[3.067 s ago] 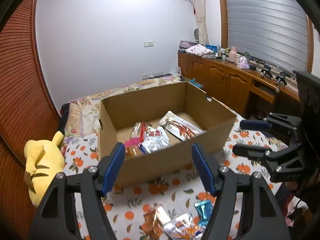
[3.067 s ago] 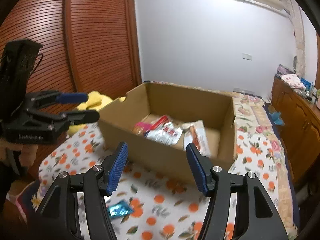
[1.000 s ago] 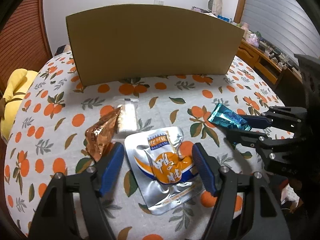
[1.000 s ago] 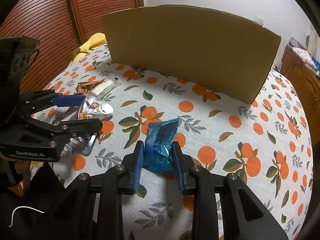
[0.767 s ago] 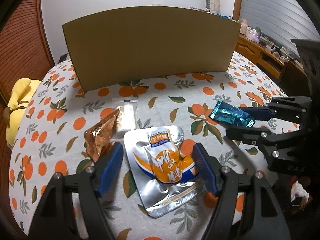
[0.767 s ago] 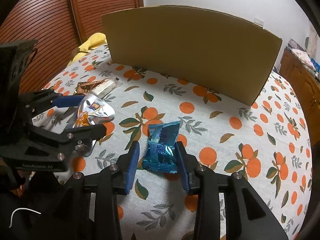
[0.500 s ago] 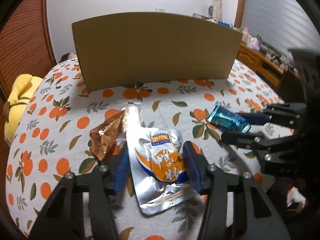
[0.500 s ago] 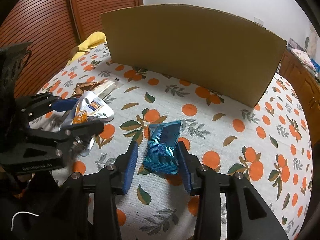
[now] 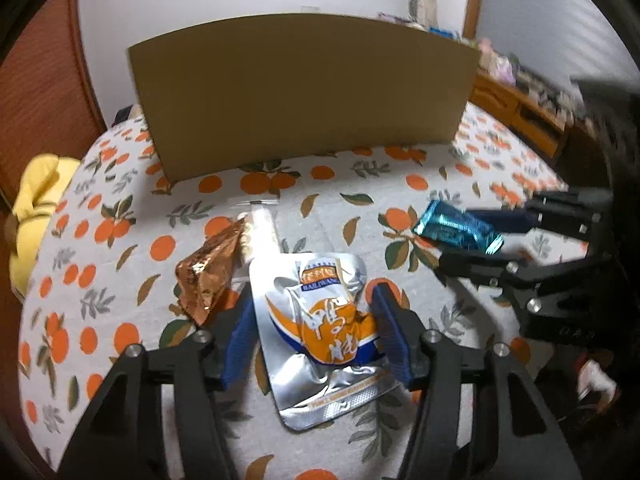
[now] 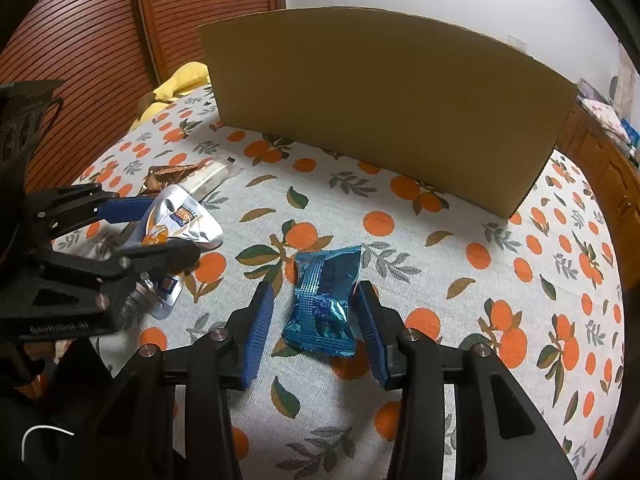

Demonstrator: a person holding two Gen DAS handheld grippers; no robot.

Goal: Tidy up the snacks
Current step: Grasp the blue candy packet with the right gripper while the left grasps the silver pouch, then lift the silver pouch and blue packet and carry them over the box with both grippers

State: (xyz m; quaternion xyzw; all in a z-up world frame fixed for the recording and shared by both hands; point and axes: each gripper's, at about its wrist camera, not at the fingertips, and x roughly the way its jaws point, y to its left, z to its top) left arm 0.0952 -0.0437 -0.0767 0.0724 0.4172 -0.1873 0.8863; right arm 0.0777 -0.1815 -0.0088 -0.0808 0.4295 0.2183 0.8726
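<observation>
A silver and orange pouch (image 9: 320, 320) lies buckled between the blue pads of my left gripper (image 9: 312, 300), which press its two side edges while the jaws are opening. From the right wrist view the left gripper (image 10: 172, 226) has that pouch (image 10: 180, 220) bowed up between its fingers. A blue foil packet (image 10: 324, 304) rests on the orange-print cover (image 10: 460, 280) inside my right gripper (image 10: 314, 292). Its jaws are opening, with a gap beside the left pad (image 10: 256, 320). The cardboard box (image 10: 380, 100) stands behind.
A copper foil packet (image 9: 208, 276) and a clear packet (image 9: 260, 228) lie just left of the pouch. A yellow plush toy (image 9: 36, 200) sits at the bed's left edge. Wooden cabinets (image 9: 520, 112) run along the right, slatted doors (image 10: 80, 40) on the left.
Both grippers came down from over the box to the cover. The left jaws closed in on the pouch, then eased wider. The right jaws let go of the blue packet and spread.
</observation>
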